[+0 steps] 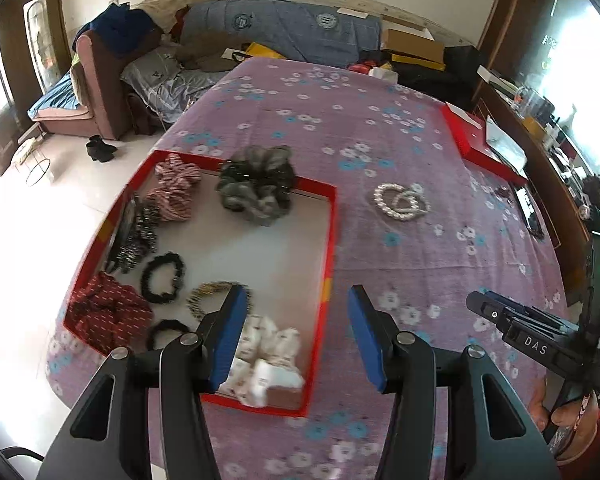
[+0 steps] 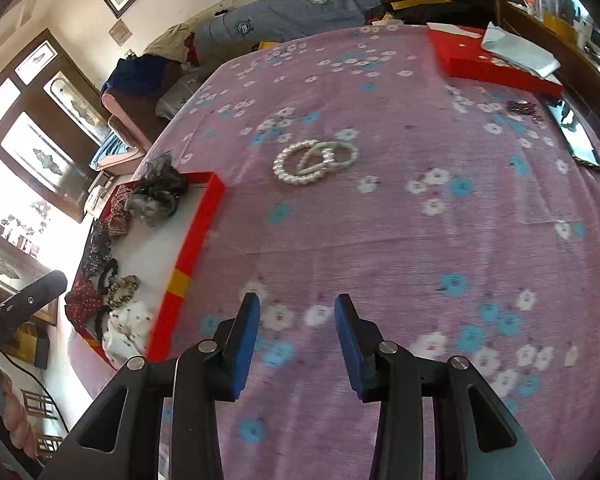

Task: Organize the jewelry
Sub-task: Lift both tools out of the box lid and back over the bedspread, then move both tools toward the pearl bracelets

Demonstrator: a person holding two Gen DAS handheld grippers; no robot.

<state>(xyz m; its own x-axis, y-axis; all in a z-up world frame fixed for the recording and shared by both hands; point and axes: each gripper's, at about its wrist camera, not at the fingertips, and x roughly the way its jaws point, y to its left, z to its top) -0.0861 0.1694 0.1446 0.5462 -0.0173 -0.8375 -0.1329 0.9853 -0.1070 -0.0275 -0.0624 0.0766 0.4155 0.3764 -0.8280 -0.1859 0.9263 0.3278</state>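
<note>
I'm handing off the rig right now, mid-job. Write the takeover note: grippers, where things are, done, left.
Left gripper: open, empty, above the near edge of the red shallow tray.
Right gripper: open, empty, over the purple flowered cloth.
Done: fabric scrunchies and hair ties lie in the tray, among them a grey-green scrunchie at its far edge.
Left: the white pearl bracelets, linked together, lie on the cloth outside the tray.
</note>
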